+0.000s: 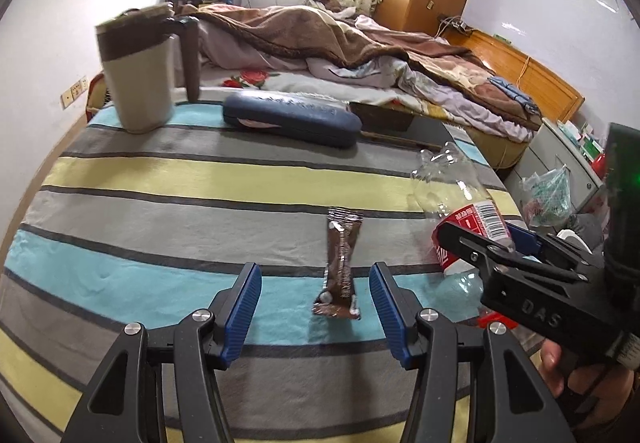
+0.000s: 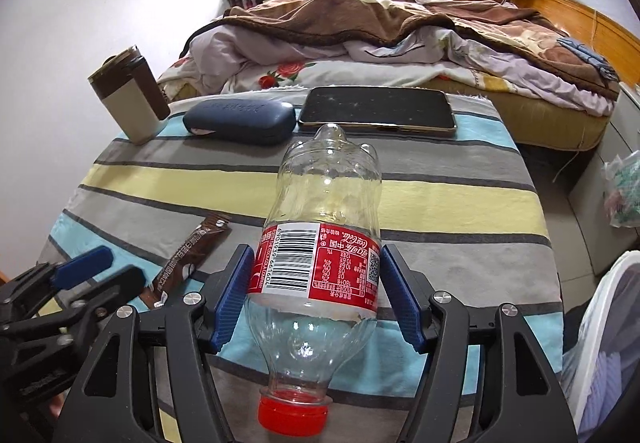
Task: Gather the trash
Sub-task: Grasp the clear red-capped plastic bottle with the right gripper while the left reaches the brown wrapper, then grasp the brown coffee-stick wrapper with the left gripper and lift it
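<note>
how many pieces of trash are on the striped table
2: an empty bottle lying between the right gripper fingers, and a brown wrapper lying flat between the open left gripper fingers.

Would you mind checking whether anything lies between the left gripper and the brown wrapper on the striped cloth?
Nothing visible does. The left gripper is open, and the brown wrapper lies flat between its fingers on bare striped cloth. The bottle, with the right gripper around it, sits off to the side.
</note>
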